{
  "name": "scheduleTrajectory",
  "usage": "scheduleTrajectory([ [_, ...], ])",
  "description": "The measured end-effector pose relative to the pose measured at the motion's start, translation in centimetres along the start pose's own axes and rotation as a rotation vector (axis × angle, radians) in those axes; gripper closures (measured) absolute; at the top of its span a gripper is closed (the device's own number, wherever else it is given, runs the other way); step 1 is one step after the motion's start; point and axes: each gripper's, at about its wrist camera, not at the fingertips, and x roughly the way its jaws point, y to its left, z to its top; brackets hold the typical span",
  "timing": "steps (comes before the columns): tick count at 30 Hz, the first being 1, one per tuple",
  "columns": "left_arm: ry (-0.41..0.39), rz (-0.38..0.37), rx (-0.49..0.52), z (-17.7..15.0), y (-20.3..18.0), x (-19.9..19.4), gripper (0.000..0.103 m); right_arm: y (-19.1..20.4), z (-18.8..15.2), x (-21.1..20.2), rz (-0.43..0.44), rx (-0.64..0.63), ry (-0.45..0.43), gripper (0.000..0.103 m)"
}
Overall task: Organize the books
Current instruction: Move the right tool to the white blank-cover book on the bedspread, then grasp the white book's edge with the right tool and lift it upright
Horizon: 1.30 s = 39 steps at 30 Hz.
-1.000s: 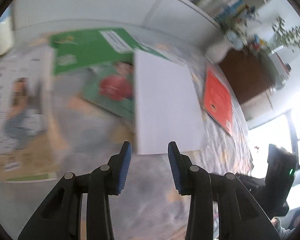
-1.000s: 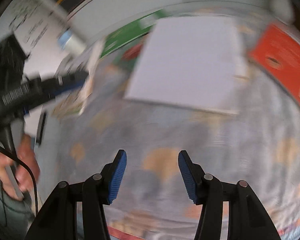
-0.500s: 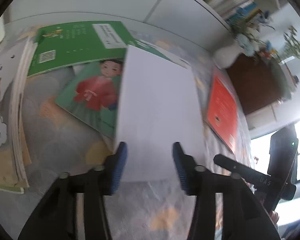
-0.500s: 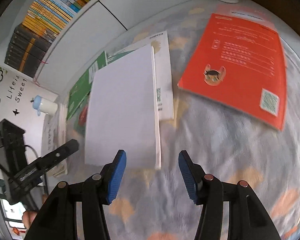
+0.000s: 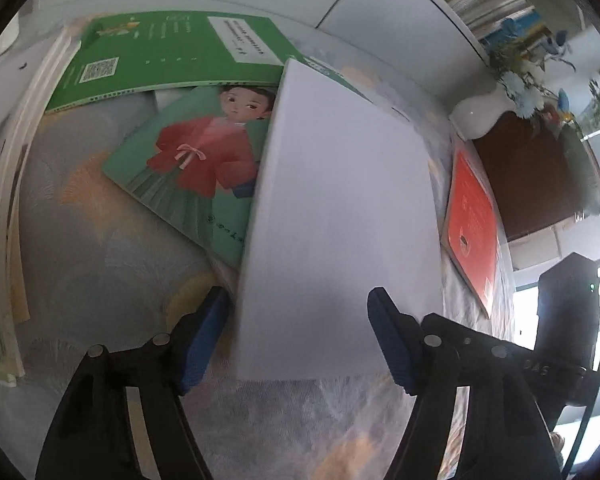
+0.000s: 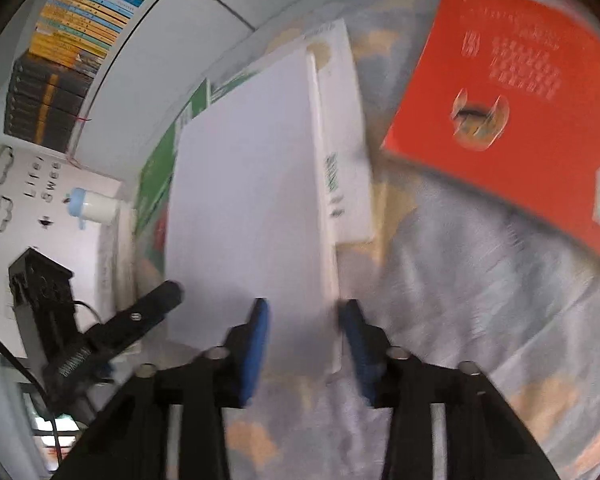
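While your left tongs (image 5: 298, 338) were opening wide astride the white book (image 5: 340, 216), your right tongs (image 6: 302, 346) were closing narrow over its corner, pads not clearly touching.

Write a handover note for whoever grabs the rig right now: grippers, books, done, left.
Left hand-held gripper: jaws have just been opening, wide at the near edge of the white book, not gripping.
Right hand-held gripper: jaws have just been closing around the white book's near right corner; contact unclear through blur.
White book lies over the green girl-cover book and green book; orange book lies apart to the right.
Done: nothing visibly stacked. Left: gather them all.
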Motion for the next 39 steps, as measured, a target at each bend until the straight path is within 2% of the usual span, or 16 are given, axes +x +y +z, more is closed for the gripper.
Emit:
scheduleTrajectory([
  [3,0.024,-0.085,-0.009,-0.8,0.3,-0.8,0.038,0.8,-1.0,0.1,-0.027,-0.052,-0.013,0.072],
  [5,0.059,-0.118,0.002,-1.8,0.1,-1.2,0.038,1.6,-1.9,-0.2,-0.088,-0.098,-0.017,0.072],
  [9,0.169,-0.157,0.045,-6.3,0.0,-1.5,0.038,1.4,-4.8,-1.6,-0.110,-0.127,0.025,0.071],
  [12,0.168,-0.186,0.072,-9.1,-0.2,-2.6,0.038,0.1,-8.0,-2.2,-0.123,-0.129,0.061,0.070],
  [14,0.166,-0.180,0.068,-9.9,-0.2,-3.0,0.038,-0.4,-9.9,-3.0,-0.100,-0.127,0.035,0.071],
  [18,0.139,-0.159,0.028,-9.8,0.2,-3.1,0.041,-0.4,-11.7,-4.2,-0.121,-0.128,0.037,0.071],
  [20,0.135,-0.163,0.018,-9.5,0.2,-2.9,0.040,-0.4,-12.0,-5.0,-0.158,-0.128,-0.008,0.071],
  [24,0.156,-0.166,0.049,-9.7,0.3,-2.9,0.040,-0.5,-11.7,-4.2,-0.177,-0.137,-0.027,0.071],
  [26,0.169,-0.213,0.037,-9.5,0.2,-3.3,0.041,-0.5,-11.8,-3.9,-0.145,-0.113,-0.051,0.070],
  [27,0.162,-0.265,0.019,-9.4,0.3,-3.9,0.043,-0.6,-11.8,-4.0,-0.147,-0.097,-0.063,0.069],
  [30,0.137,-0.502,-0.064,-8.9,0.1,-6.2,0.053,-1.8,-11.9,-4.4,-0.090,-0.043,-0.075,0.069],
  [31,0.127,-0.523,-0.060,-8.8,-0.2,-6.6,0.054,-2.4,-11.8,-4.6,-0.063,-0.020,-0.077,0.069],
  [33,0.105,-0.515,-0.042,-8.9,-0.7,-6.5,0.059,-3.6,-11.7,-4.9,-0.001,0.035,-0.076,0.069],
  [34,0.111,-0.484,-0.040,-8.9,-0.6,-5.8,0.069,-3.9,-11.7,-5.0,0.017,0.051,-0.074,0.070],
  [36,0.144,-0.416,-0.063,-9.0,0.1,-3.8,0.081,-4.6,-11.6,-5.1,0.048,0.077,-0.071,0.070],
  [39,0.149,-0.398,-0.105,-9.1,0.9,-2.7,0.088,-4.6,-11.7,-5.2,0.050,0.075,-0.071,0.070],
])
